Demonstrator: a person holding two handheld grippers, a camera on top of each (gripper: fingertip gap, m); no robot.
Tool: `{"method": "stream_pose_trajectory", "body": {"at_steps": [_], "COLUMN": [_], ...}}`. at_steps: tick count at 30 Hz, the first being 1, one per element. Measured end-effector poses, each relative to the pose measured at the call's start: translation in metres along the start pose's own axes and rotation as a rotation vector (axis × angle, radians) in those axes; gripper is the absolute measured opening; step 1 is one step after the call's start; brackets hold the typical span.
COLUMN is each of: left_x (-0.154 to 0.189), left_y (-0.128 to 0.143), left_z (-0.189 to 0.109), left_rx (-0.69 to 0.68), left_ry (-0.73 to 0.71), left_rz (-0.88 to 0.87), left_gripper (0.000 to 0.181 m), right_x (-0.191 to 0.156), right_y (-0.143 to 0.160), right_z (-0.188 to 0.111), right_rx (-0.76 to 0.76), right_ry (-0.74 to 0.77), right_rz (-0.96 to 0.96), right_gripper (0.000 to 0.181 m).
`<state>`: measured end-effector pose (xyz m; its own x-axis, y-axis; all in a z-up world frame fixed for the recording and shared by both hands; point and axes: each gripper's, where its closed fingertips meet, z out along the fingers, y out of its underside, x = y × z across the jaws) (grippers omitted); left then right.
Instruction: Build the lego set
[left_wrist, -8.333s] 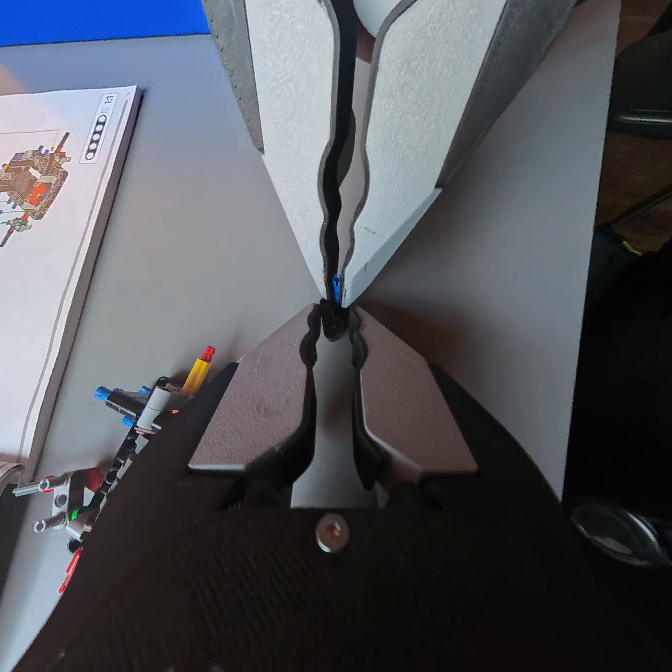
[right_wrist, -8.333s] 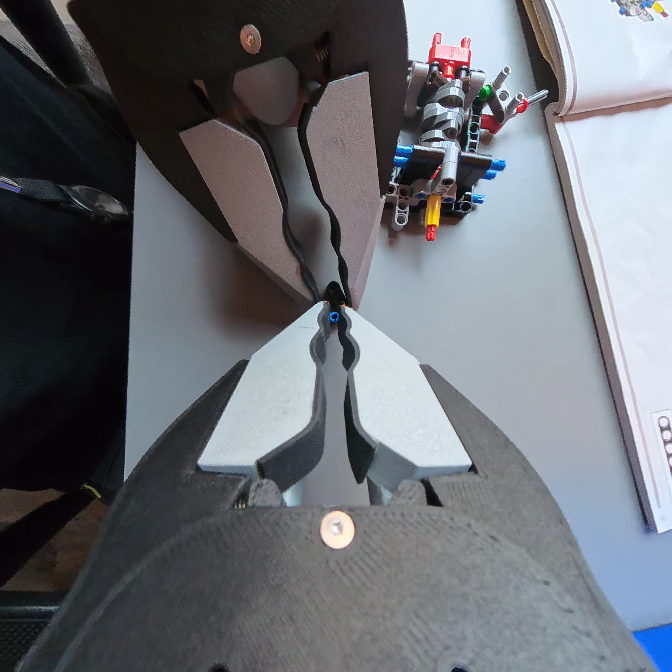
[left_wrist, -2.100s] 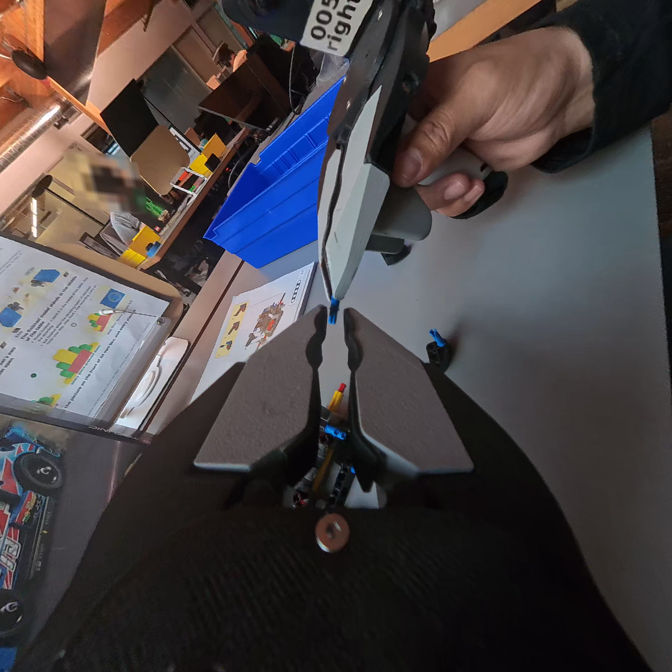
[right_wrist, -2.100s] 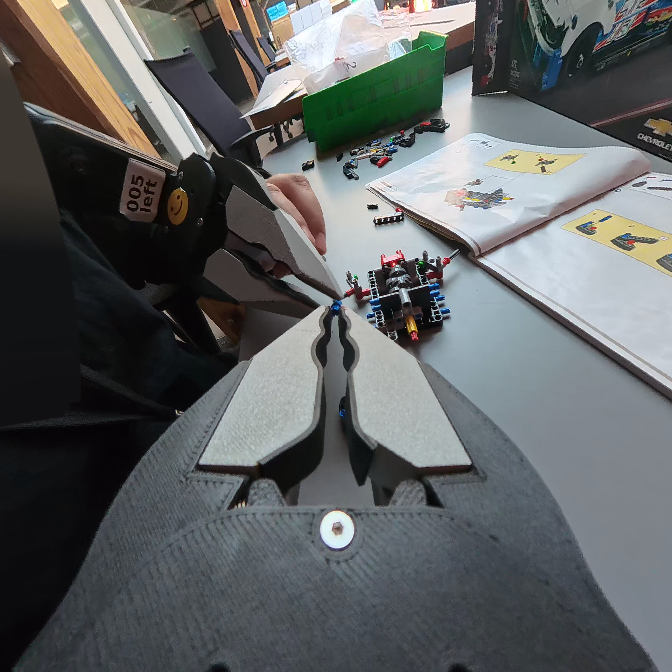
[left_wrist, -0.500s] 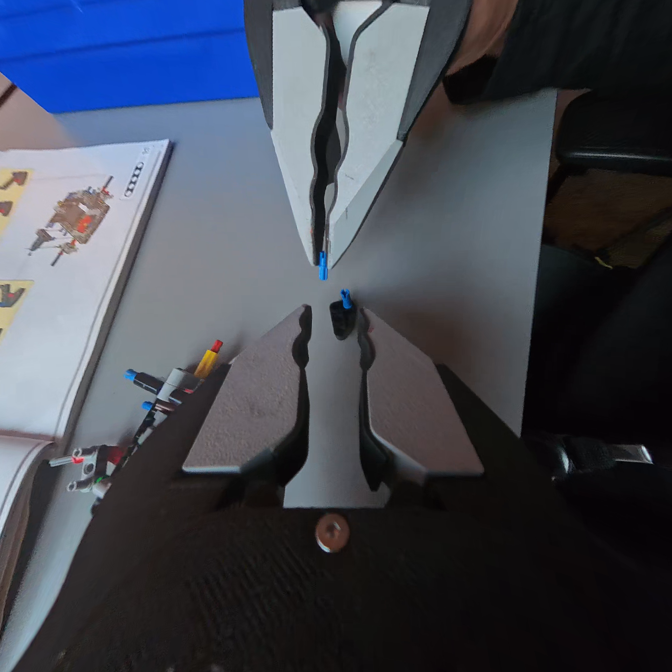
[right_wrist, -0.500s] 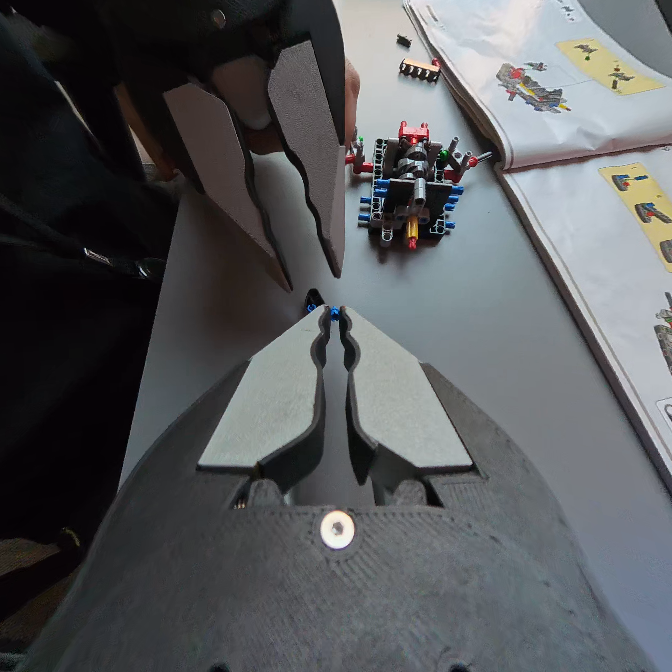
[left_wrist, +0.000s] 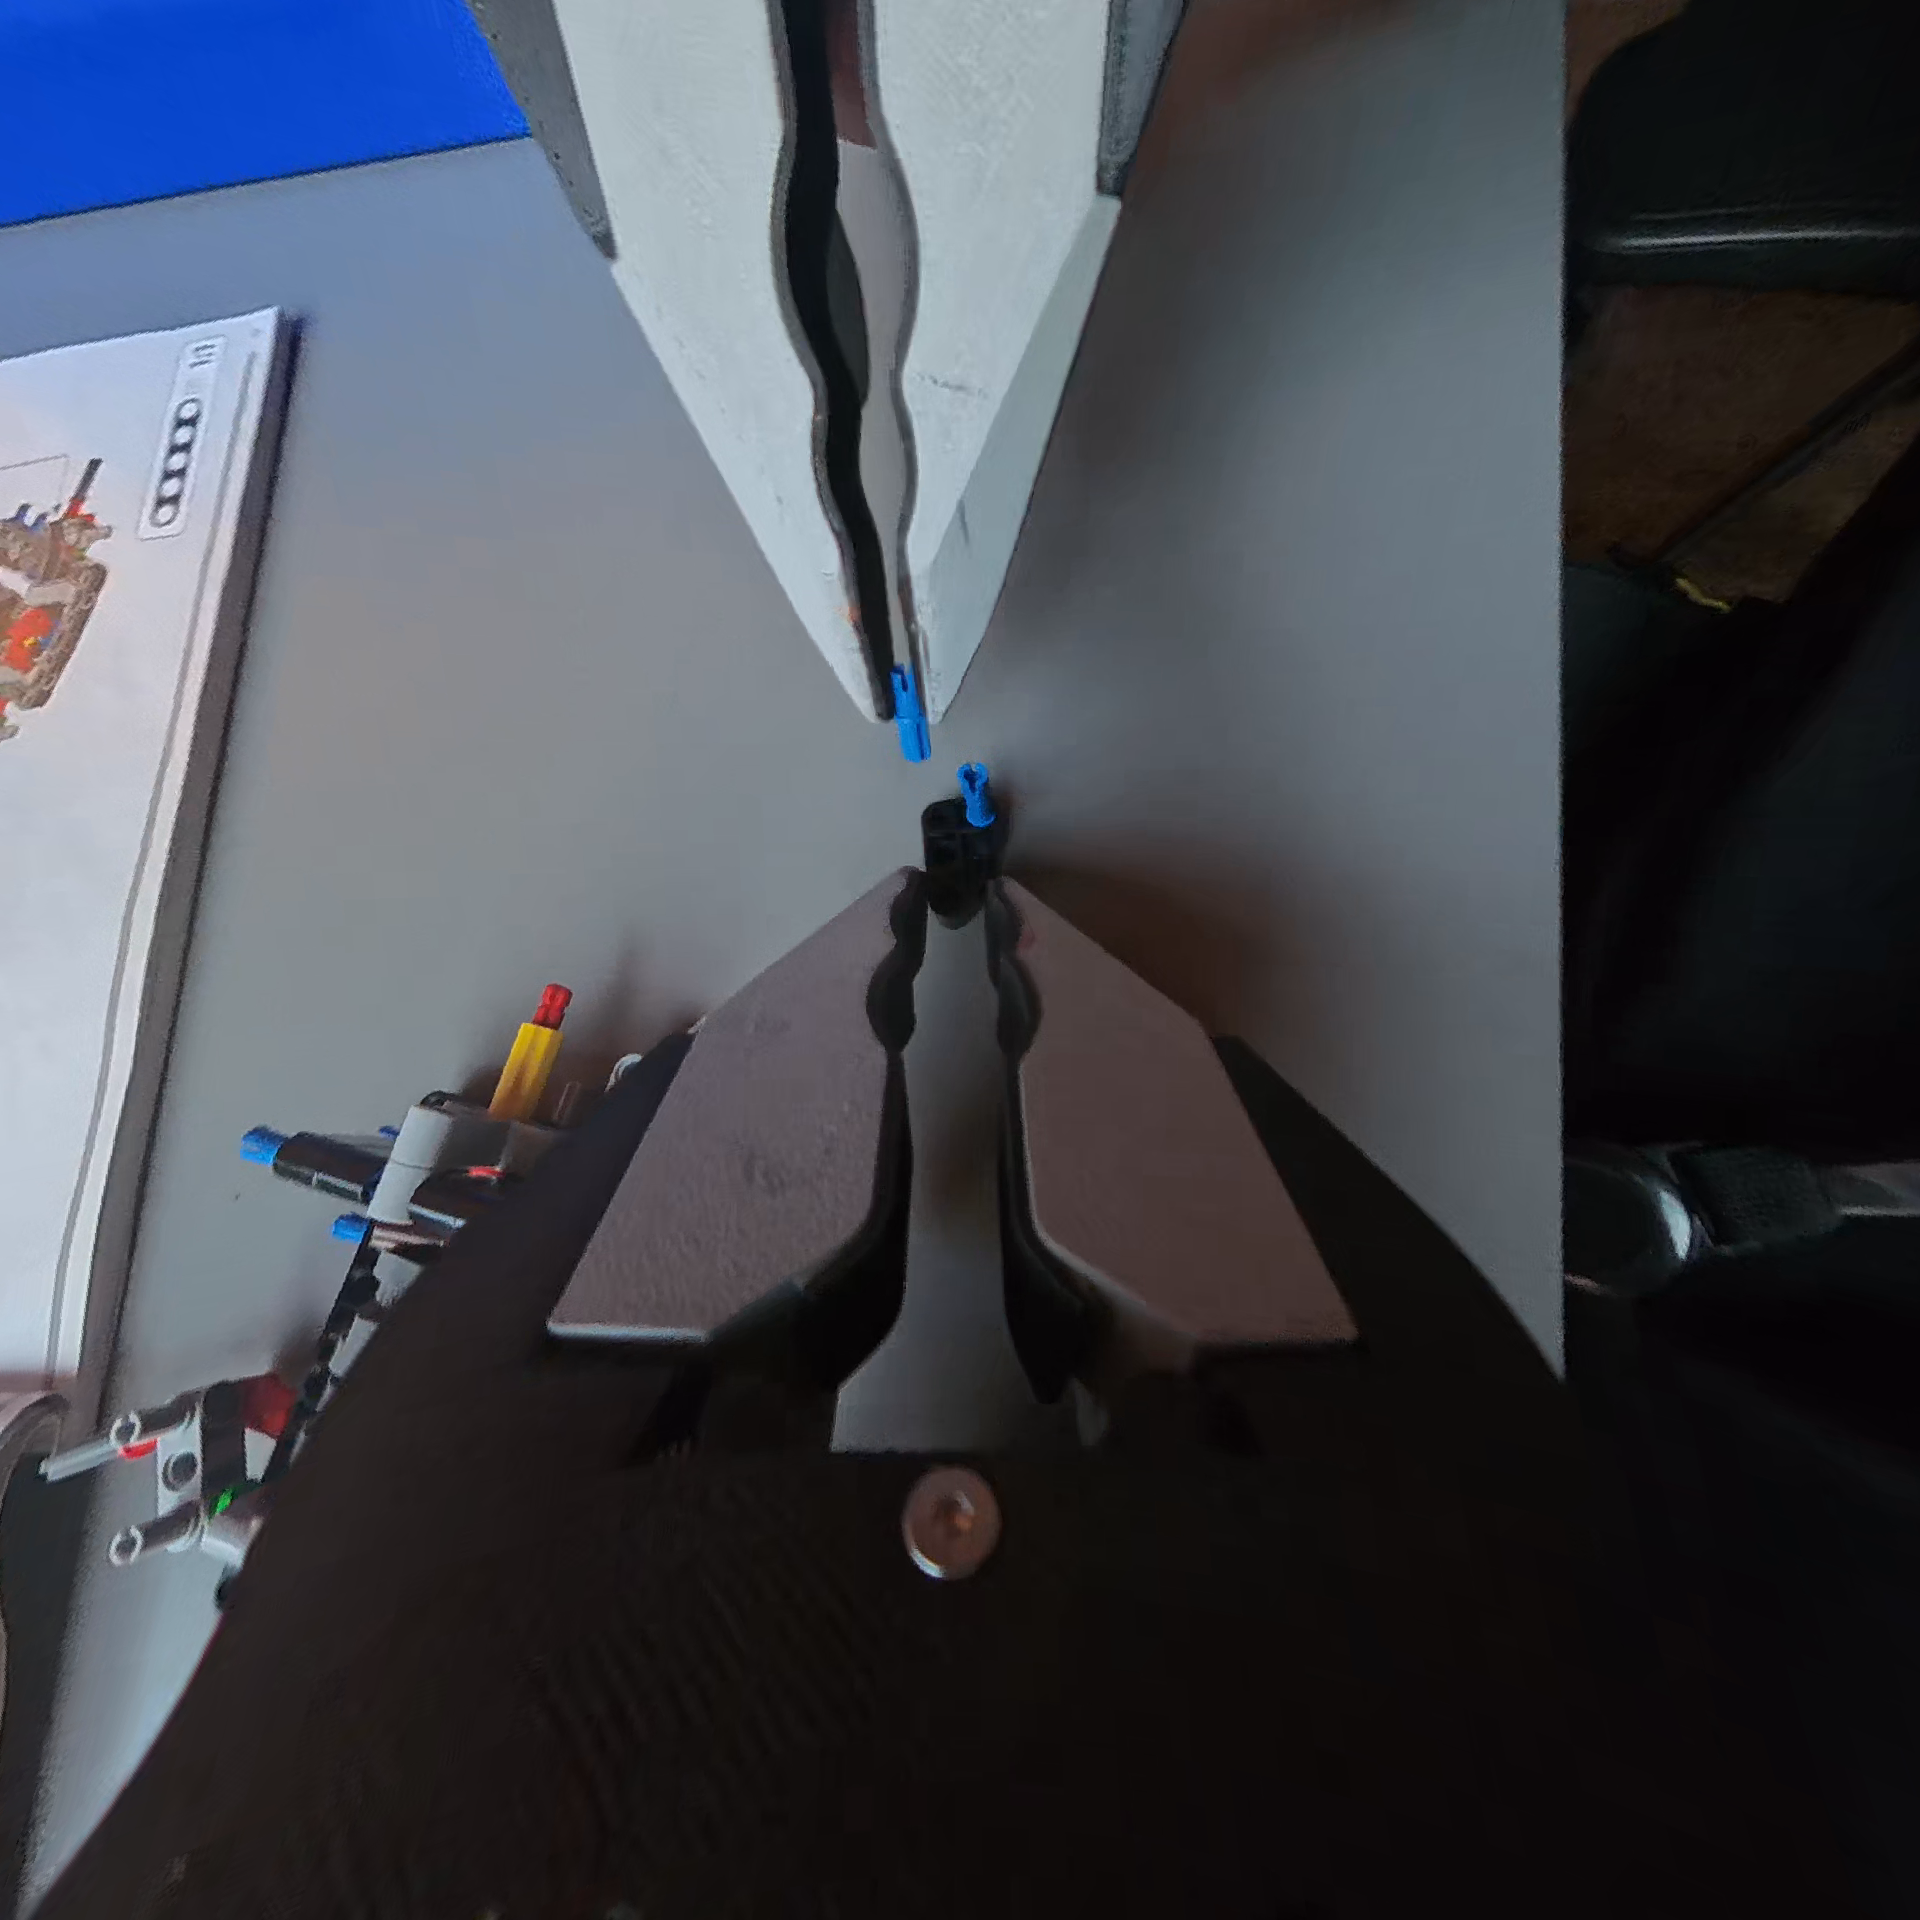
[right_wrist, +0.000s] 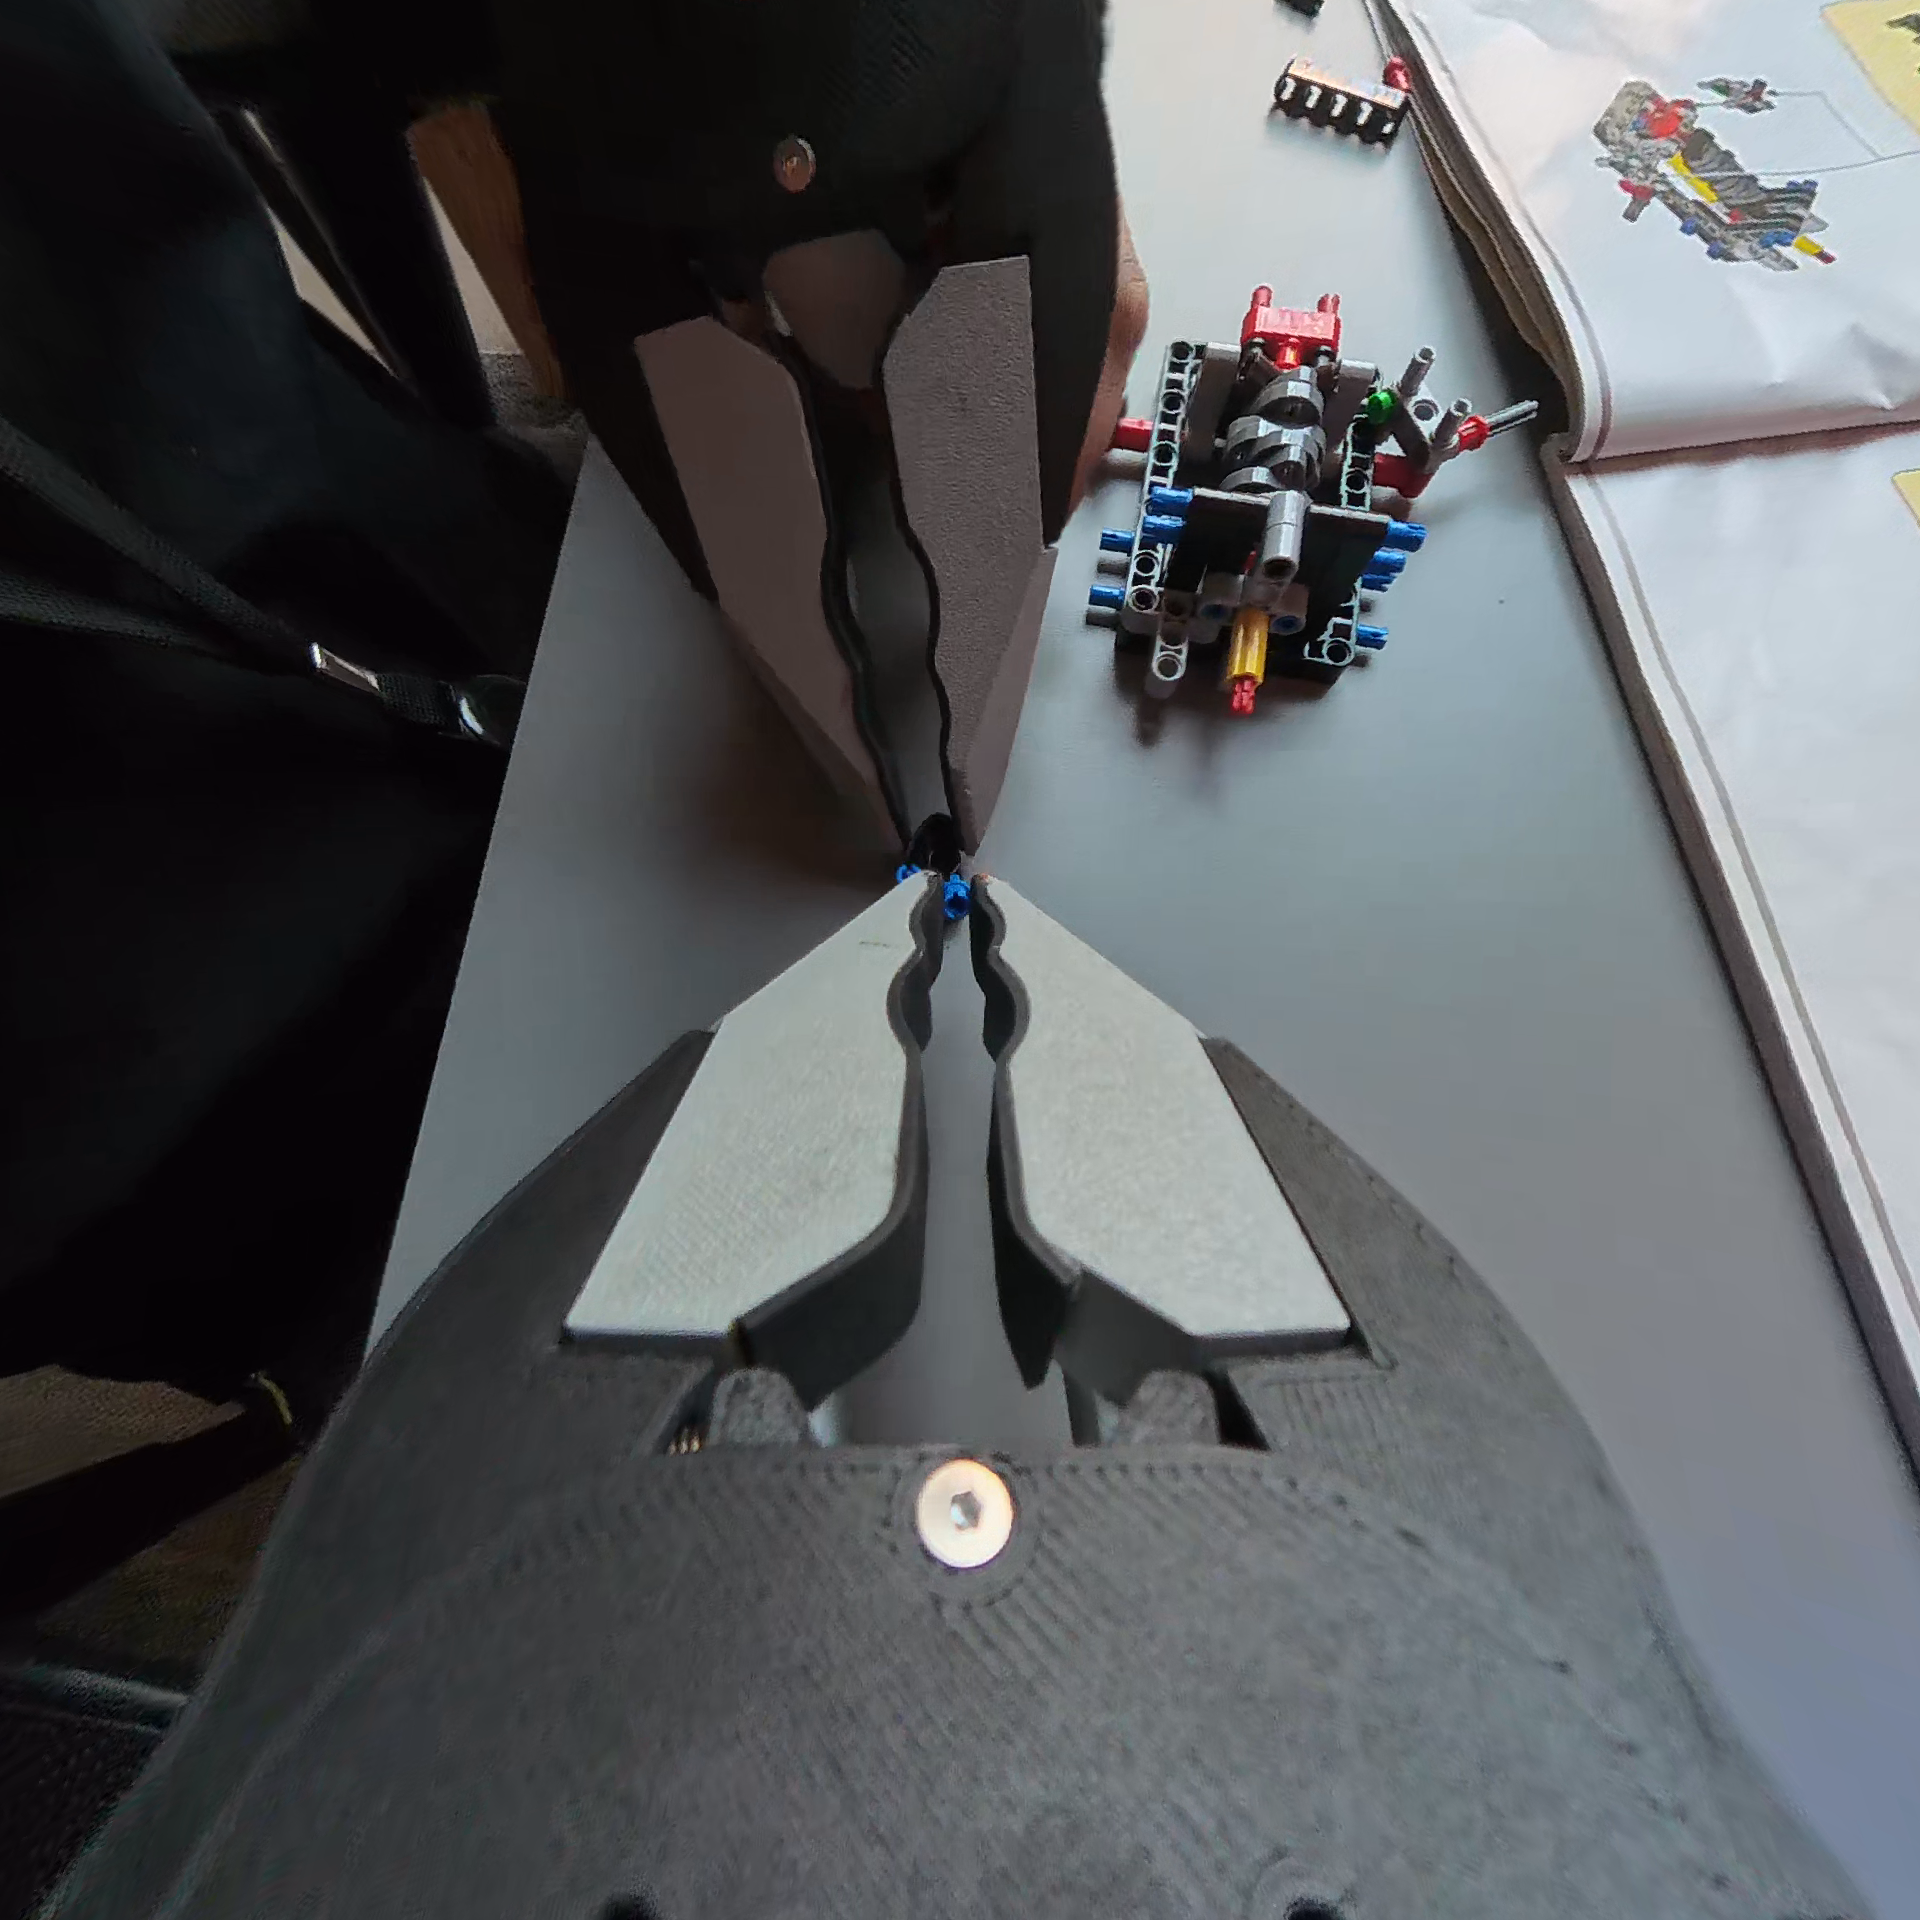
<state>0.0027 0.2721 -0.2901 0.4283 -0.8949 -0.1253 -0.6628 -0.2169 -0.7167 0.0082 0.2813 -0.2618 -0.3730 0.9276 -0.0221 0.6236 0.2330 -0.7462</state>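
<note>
Your left gripper (left_wrist: 951, 899) has its fingers closed on a small black connector (left_wrist: 958, 847), pinched at the very tips, with a short blue pin (left_wrist: 975, 795) already seated in it and pointing away from you. Just beyond it, your right gripper (left_wrist: 909, 712) faces the left one tip to tip, its fingers clamped on a second blue pin (left_wrist: 910, 717) that sticks out past the tips; this pin sits just beside the connector without touching it. Both grippers hover low over the grey table (left_wrist: 520, 675), close to its edge. Off to your left gripper's side, a little way along the table, rests the partly built lego assembly (right_wrist: 1262, 520), a dark frame with grey gears, blue pins at the sides, a red block and a yellow axle piece. Beyond it lies the open instruction booklet (right_wrist: 1766, 623), and near the booklet's far corner a small black beam (right_wrist: 1335, 104) lies apart.
</note>
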Motion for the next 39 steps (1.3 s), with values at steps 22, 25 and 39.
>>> {"method": "stream_pose_trajectory", "body": {"at_steps": [22, 25, 39], "left_x": [0.003, 0.001, -0.005], "left_y": [-0.002, 0.001, -0.051], "left_z": [0.000, -0.003, -0.027], "left_rx": [-0.023, -0.032, 0.204], "left_ry": [-0.009, -0.008, -0.239], "left_rz": [0.093, 0.075, 0.137], "left_gripper": [0.015, 0.018, 0.009], "right_x": [-0.022, -0.019, -0.007], "right_y": [0.013, 0.016, -0.030], "right_z": [0.011, 0.008, -0.027], "right_rx": [-0.017, -0.021, 0.355], "right_ry": [0.043, 0.080, 0.023], "right_rz": [0.079, 0.100, 0.538], "right_gripper": [0.001, 0.001, 0.001]}}
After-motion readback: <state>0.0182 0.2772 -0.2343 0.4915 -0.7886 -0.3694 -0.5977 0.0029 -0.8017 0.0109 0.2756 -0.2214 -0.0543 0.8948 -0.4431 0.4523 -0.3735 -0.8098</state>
